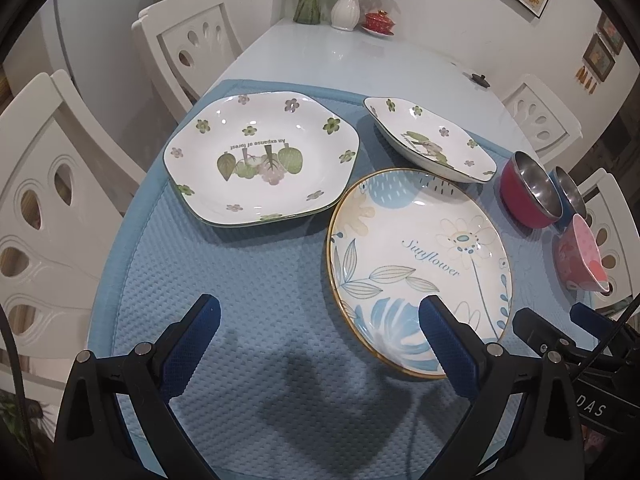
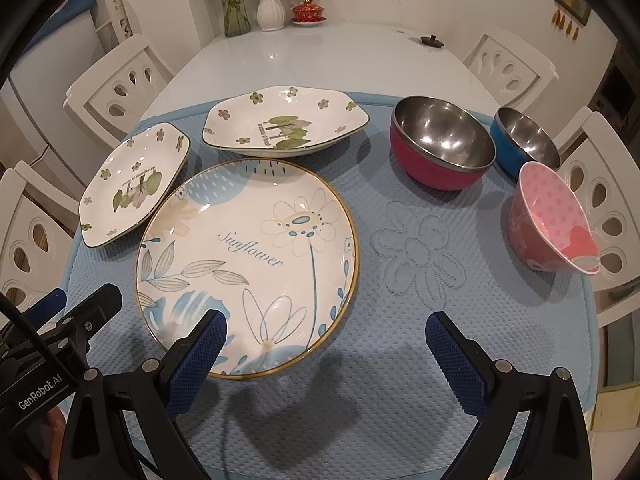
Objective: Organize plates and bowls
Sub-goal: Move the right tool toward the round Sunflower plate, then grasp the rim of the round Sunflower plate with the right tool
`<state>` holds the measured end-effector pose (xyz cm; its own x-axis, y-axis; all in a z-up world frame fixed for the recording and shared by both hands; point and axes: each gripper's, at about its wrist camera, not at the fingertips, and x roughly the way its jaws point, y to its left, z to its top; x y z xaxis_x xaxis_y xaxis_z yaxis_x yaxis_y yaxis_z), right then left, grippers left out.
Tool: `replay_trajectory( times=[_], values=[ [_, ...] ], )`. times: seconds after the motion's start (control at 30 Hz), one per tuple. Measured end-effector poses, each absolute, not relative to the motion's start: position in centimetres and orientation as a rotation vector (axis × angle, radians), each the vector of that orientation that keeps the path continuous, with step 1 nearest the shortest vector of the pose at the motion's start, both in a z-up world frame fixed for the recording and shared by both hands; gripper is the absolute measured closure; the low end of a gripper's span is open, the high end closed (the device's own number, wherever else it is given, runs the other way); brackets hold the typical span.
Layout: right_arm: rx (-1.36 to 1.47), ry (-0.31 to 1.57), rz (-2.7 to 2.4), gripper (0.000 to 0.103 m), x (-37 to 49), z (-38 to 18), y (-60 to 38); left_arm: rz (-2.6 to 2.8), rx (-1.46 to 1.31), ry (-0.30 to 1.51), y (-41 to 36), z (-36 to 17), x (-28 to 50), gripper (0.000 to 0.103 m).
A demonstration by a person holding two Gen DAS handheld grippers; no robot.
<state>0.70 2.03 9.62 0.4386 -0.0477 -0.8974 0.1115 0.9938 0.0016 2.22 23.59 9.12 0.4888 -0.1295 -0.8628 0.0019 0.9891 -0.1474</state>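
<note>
A round "Sunflower" plate (image 1: 420, 272) (image 2: 248, 264) lies on the blue mat. Two white hexagonal forest plates lie behind it: one on the left (image 1: 264, 160) (image 2: 132, 188), one further back (image 1: 432, 140) (image 2: 284, 124). A red steel-lined bowl (image 1: 528, 192) (image 2: 440, 148), a blue steel-lined bowl (image 1: 570, 192) (image 2: 524, 140) and a pink dotted bowl (image 1: 580, 256) (image 2: 552, 216) stand at the right. My left gripper (image 1: 320, 320) is open and empty over the mat, its right finger over the Sunflower plate's near edge. My right gripper (image 2: 326, 332) is open and empty, its left finger over that plate's near edge.
The blue mat (image 2: 420, 320) covers the near end of a white table (image 2: 320, 60). White chairs (image 1: 48, 208) (image 2: 600, 200) stand at both sides. Vases with flowers (image 2: 270, 4) and a red lidded cup (image 2: 308, 12) stand at the far end.
</note>
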Motion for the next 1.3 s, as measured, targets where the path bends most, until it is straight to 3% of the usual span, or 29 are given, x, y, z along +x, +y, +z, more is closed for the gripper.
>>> replay_trajectory(
  times=[0.5, 0.63, 0.7, 0.87, 1.1, 1.3],
  values=[
    [0.051, 1.111, -0.088, 0.003, 2.9, 8.3, 0.4, -0.108, -0.097, 1.067, 23.3, 7.4, 4.6, 0.005],
    [0.088, 1.139, -0.061, 0.004, 4.5, 6.8, -0.5, -0.157, -0.147, 1.108, 23.3, 6.1, 6.1, 0.013],
    [0.117, 1.159, -0.041, 0.018, 5.4, 5.8, -0.9, -0.172, -0.147, 1.126, 23.0, 5.5, 6.3, 0.019],
    [0.186, 1.208, 0.011, 0.043, 7.3, 3.5, -1.5, -0.212, -0.189, 1.195, 22.5, 3.3, 7.1, 0.058],
    [0.216, 1.191, 0.061, 0.065, 8.8, 2.4, -1.9, -0.222, -0.186, 1.173, 22.3, 3.0, 7.6, 0.069],
    [0.207, 1.178, 0.126, 0.069, 9.6, 2.3, -2.1, -0.246, -0.186, 1.158, 21.6, 2.9, 8.1, 0.074]
  ],
)
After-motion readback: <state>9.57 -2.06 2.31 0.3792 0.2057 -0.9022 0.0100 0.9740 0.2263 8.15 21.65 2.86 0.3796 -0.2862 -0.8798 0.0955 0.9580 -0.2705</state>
